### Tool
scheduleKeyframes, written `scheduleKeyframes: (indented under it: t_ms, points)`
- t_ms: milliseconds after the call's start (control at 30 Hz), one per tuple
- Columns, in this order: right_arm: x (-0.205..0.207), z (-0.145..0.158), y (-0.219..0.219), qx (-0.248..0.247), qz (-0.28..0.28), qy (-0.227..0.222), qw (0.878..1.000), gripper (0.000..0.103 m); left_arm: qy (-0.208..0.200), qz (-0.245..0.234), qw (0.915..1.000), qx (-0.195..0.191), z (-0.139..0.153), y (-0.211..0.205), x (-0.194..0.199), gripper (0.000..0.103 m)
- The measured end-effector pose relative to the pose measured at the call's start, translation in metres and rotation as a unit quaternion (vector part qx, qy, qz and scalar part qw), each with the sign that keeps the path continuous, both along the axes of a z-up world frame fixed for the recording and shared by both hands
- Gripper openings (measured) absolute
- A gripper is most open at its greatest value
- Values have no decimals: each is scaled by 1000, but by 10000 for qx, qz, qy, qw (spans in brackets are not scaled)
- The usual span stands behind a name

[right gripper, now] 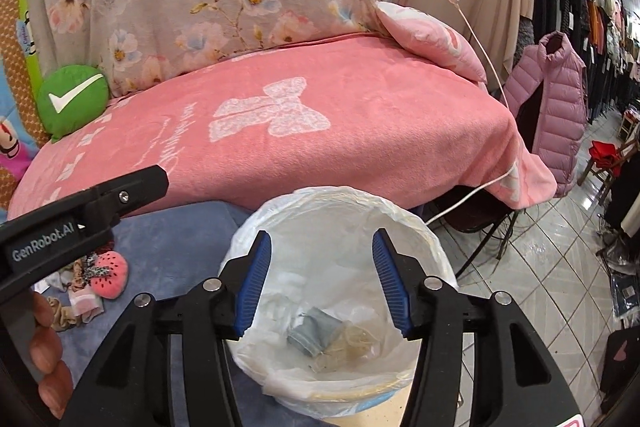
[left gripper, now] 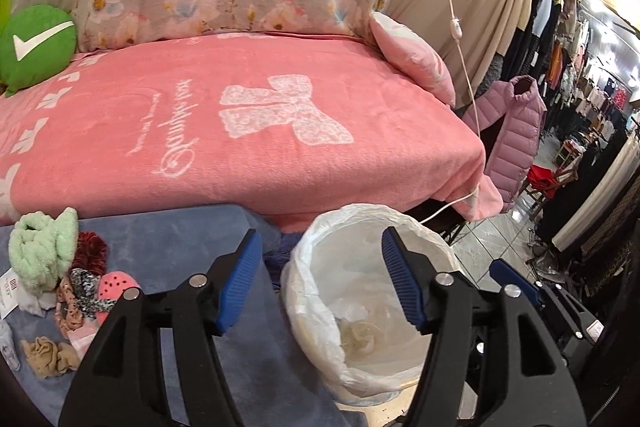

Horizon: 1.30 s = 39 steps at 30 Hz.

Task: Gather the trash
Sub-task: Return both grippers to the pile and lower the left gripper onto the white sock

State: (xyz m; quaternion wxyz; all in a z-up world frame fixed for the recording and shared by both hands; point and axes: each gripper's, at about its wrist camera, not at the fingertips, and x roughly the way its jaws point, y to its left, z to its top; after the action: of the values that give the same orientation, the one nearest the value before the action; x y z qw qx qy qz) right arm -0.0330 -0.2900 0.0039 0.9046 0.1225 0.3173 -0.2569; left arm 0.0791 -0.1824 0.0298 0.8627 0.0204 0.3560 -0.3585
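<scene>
Both the left gripper [left gripper: 320, 279] and the right gripper [right gripper: 320, 279] are held released and empty over the lined trash bin [right gripper: 416, 227], where a grey scrap [right gripper: 314, 331] and crumpled wrappers [right gripper: 356, 339] already lie. At nine o'clock of the bin, small items [left gripper: 80, 291] are seen on the blue cloth [left gripper: 168, 247]; which of them are trash cannot be told.

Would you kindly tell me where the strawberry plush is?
In the right wrist view, the strawberry plush lies lower left on the blue cloth, left of the lined bin.

A pink blanket [left gripper: 280, 131], green cushion [left gripper: 38, 47] and, apparently, hair scrunchies [left gripper: 42, 251].
</scene>
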Motion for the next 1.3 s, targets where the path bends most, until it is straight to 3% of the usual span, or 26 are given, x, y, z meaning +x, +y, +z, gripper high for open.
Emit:
scheduleKeyframes:
  t_ms: [400, 667, 867, 1033, 1300]
  points:
    - [31, 13, 62, -134, 667, -98, 9976, 61, -59, 738, 9973, 4, 4, 72, 24, 64]
    - [57, 5, 110, -117, 1145, 31, 9933, 63, 62, 1394, 9902, 35, -5, 137, 44, 69]
    - [76, -7, 150, -60, 1514, 169, 9883, 63, 27, 1950, 9806, 213, -17, 187, 55, 77]
    - [93, -19, 188, -36, 1867, 309, 9819, 63, 226, 2350, 9713, 279, -35, 231, 69, 78]
    - [119, -44, 240, 155, 2345, 501, 9707, 63, 634, 3075, 9474, 617, -82, 307, 90, 83]
